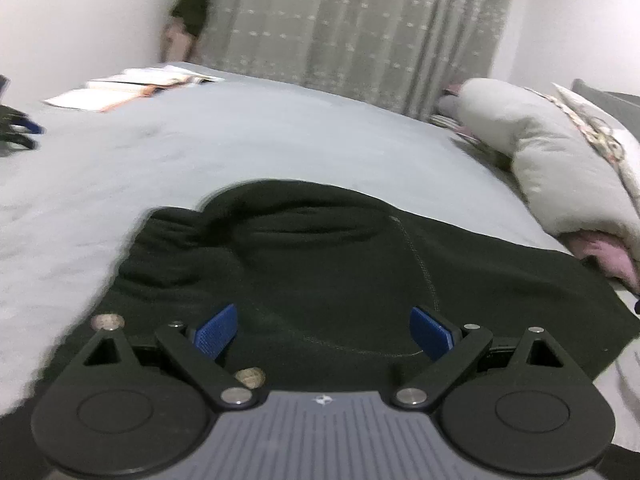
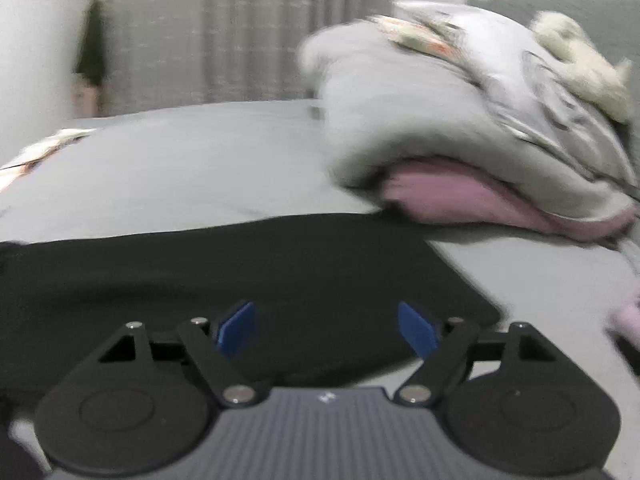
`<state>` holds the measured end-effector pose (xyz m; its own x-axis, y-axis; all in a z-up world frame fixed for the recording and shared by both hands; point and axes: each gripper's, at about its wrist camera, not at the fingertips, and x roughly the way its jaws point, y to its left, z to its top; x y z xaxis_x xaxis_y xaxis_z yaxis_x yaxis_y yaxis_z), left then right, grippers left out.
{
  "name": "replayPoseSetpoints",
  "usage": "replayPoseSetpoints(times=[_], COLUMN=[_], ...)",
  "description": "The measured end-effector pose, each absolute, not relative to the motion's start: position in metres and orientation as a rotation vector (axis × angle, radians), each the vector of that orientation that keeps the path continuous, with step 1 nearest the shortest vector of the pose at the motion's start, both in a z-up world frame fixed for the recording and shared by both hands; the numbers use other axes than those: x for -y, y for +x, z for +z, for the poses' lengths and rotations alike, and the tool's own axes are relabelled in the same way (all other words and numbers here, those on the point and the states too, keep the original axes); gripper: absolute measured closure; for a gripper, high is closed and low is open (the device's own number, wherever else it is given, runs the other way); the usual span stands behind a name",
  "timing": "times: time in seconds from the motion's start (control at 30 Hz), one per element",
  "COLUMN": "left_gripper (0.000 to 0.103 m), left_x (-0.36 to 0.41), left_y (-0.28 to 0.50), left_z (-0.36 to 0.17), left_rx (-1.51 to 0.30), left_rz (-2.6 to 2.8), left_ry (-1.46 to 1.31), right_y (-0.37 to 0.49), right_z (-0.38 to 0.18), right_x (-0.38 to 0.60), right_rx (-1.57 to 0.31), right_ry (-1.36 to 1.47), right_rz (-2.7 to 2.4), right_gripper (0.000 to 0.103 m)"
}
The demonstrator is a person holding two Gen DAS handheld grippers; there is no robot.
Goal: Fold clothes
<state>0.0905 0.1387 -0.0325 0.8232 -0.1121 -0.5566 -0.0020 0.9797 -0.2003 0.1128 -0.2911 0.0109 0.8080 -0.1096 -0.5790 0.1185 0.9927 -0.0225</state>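
A black garment (image 1: 320, 264) lies spread on the grey bed sheet (image 1: 200, 152), bunched at its upper left, with a stitched seam running down it. My left gripper (image 1: 324, 334) hovers over its near part, blue pads wide apart, nothing between them. In the right wrist view the same black garment (image 2: 240, 280) lies flat, its right corner near the sheet (image 2: 180, 168). Above that side my right gripper (image 2: 326, 330) is open and holds no cloth. The right view is blurred.
A bundled grey-white duvet (image 2: 460, 120) with a pink cloth (image 2: 480, 200) under it lies at the right of the bed; the duvet (image 1: 560, 160) shows in the left view too. Open books or papers (image 1: 132, 88) lie at the far left. Curtains (image 1: 340, 28) hang behind.
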Motion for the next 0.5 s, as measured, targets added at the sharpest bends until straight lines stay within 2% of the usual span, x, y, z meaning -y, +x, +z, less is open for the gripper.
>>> replayPoseSetpoints(times=[0.23, 0.43, 0.5], left_gripper=[0.010, 0.010, 0.010], left_x=[-0.173, -0.197, -0.204], left_y=[0.056, 0.066, 0.075], left_z=[-0.017, -0.016, -0.020], left_rx=[-0.545, -0.553, -0.637], left_rz=[0.089, 0.140, 0.176], left_ry=[-0.007, -0.107, -0.126], right_y=[0.117, 0.143, 0.154], right_z=[0.021, 0.026, 0.028], right_x=[0.193, 0.095, 0.062], right_rx=[-0.606, -0.588, -0.582], right_ry=[0.021, 0.003, -0.034], right_rz=[0.071, 0.211, 0.272], right_gripper=[0.019, 0.019, 0.019])
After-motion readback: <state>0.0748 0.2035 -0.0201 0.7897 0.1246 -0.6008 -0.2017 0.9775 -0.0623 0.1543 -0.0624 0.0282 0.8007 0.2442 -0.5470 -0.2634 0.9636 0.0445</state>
